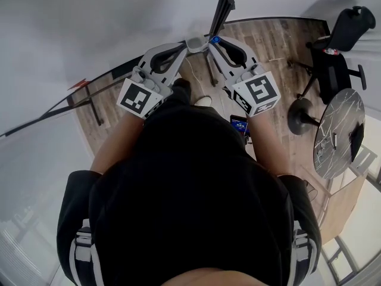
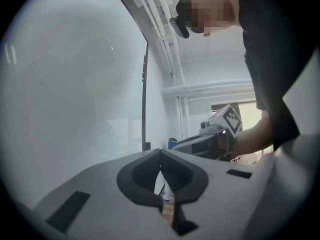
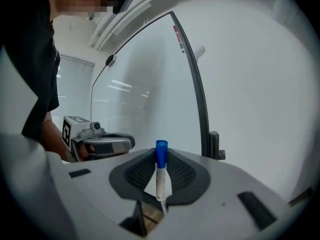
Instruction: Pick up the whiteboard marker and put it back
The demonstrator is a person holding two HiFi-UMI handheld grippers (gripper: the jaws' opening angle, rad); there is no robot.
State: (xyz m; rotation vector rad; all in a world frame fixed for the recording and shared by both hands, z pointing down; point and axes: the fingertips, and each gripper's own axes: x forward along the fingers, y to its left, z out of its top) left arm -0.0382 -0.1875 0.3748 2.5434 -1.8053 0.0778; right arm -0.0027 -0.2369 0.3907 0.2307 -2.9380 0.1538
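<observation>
The whiteboard marker (image 3: pixel 160 176) has a white body and a blue cap, and it stands upright between the pads of my right gripper (image 3: pixel 161 156), which is shut on it. In the head view its blue cap (image 1: pixel 215 40) shows at the tip of the right gripper (image 1: pixel 215 44). My left gripper (image 1: pixel 191 43) is held close beside it, tips nearly touching. The left gripper (image 2: pixel 160 154) has its jaw tips together, and nothing sticks out of them. Both grippers are raised in front of the whiteboard (image 3: pixel 140 84), pointing roughly level. From the left gripper view the marker's cap (image 2: pixel 172 143) shows at the right gripper's tip.
The whiteboard's dark frame edge (image 3: pixel 197 94) runs up just right of the marker. A black office chair (image 1: pixel 336 58) and a round marble-look table (image 1: pixel 339 133) stand to the right on the wooden floor (image 1: pixel 280 46). A black stand pole (image 1: pixel 223 5) rises ahead.
</observation>
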